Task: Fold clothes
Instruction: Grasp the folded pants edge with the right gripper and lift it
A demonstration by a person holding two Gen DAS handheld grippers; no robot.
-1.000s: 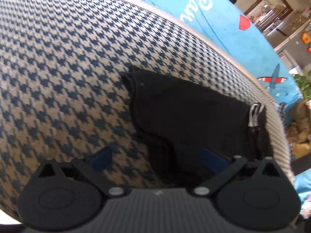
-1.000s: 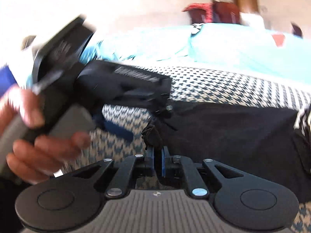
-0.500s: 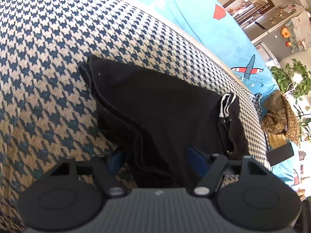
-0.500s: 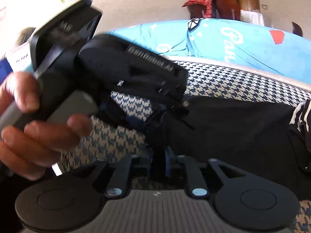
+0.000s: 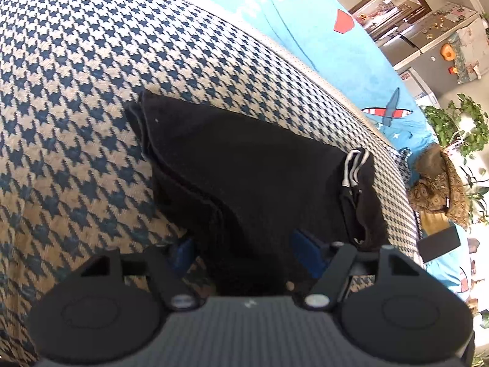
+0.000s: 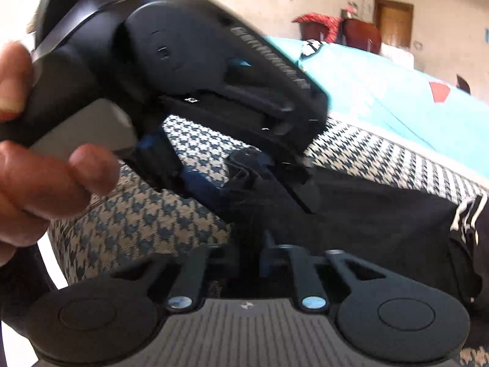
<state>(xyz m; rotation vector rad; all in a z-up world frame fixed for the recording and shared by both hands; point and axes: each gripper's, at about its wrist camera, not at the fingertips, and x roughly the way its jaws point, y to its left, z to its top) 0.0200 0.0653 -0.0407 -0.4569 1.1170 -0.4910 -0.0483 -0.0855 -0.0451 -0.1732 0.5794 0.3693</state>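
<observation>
Two grippers on one black garment [image 5: 244, 177], folded several layers thick, lying on the houndstooth cover [image 5: 76, 98]. Left gripper [image 5: 247, 250] w/ blue pads spread wide apart, straddling the garment's near edge; cloth sits between them but isn't pinched. Right gripper [image 6: 249, 260] fingers drawn close together w/ black cloth bunched between them, clamped on the garment's near corner. Person's hand [image 6: 39, 165] holds the left gripper's body, which fills the top left of the right wrist view, just above the cloth. White stripes [image 5: 353, 168] show at the garment's far right end. Stacked fold edges run along its left side. Lots of bare houndstooth to the left and behind; the cover's pale border [image 5: 305, 67] curves past the garment, turquoise sheet [image 5: 321, 39] beyond.
</observation>
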